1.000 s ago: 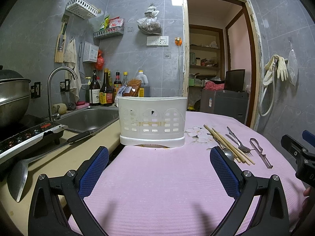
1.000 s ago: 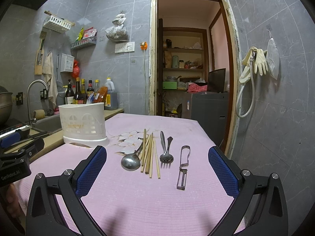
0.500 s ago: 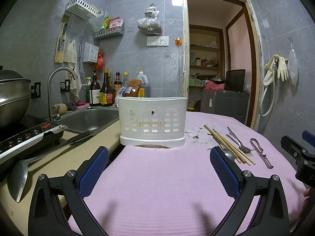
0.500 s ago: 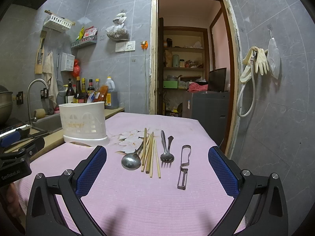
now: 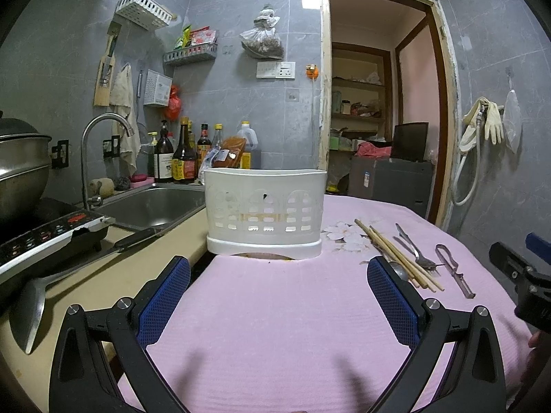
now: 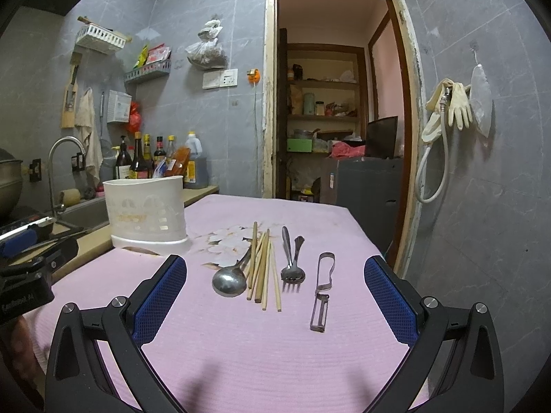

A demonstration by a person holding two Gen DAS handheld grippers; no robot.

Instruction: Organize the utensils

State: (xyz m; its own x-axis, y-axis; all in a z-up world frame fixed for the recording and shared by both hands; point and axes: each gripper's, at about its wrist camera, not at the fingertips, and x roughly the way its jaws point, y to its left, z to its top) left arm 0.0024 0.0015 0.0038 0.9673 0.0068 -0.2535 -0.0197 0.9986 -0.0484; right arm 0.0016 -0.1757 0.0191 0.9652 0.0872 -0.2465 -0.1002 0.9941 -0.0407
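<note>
A white slotted utensil holder stands upright on the pink cloth, also in the right wrist view. To its right lie a metal spoon, several wooden chopsticks, forks and a metal peeler; they also show in the left wrist view, chopsticks and peeler. My left gripper is open and empty, facing the holder. My right gripper is open and empty, just short of the utensils.
A sink with a tap, sauce bottles and a cooktop with a pot lie left of the pink cloth. A ladle rests on the counter. An open doorway is behind.
Both grippers have barely moved; the right view has crept slightly closer to the utensils. Nothing was picked up or shifted.
</note>
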